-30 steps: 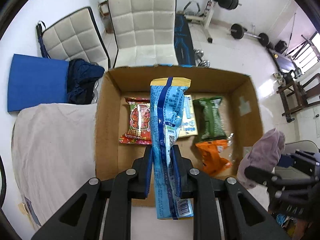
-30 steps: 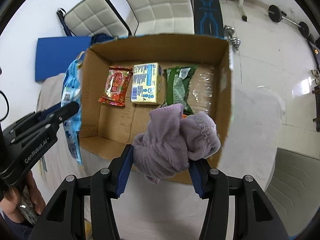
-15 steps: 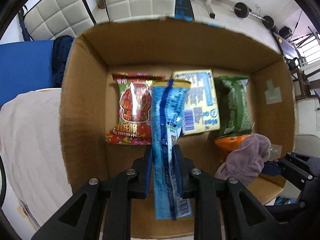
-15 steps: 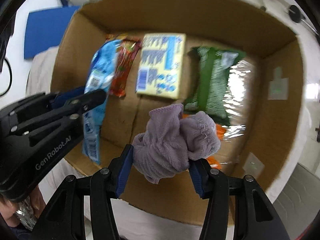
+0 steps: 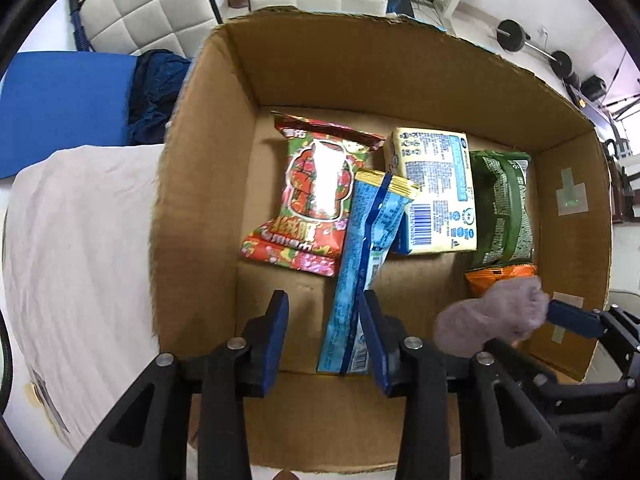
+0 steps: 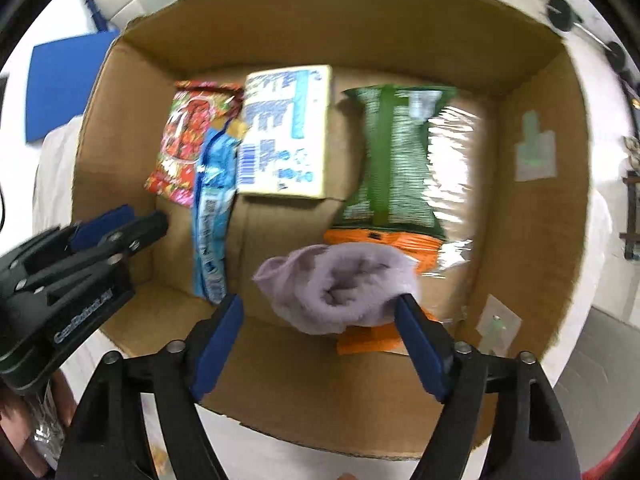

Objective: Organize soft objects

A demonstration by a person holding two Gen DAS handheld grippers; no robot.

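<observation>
A cardboard box (image 5: 200, 208) holds a red snack bag (image 5: 312, 196), a yellow pack (image 5: 436, 188), a green bag (image 5: 504, 208) and an orange bag (image 5: 500, 276). My left gripper (image 5: 324, 336) is open inside the box; the blue snack packet (image 5: 364, 264) leans against its right finger. My right gripper (image 6: 320, 320) is open over the box's near right part; the purple fluffy cloth (image 6: 340, 284) lies between its fingers, touching the right one, on the orange bag (image 6: 372, 336). The blue packet (image 6: 212, 208) and the left gripper (image 6: 120, 224) also show in the right wrist view.
The box (image 6: 532, 240) stands on a table with a white cloth (image 5: 76, 248). A blue mat (image 5: 60, 100) and dark blue fabric (image 5: 156, 92) lie beyond the table's left end. Two padded white chairs (image 5: 152, 4) and gym weights (image 5: 516, 36) stand behind.
Both grippers moved down into the box and opened. The left one let go of the blue packet, the right one let go of the purple cloth.
</observation>
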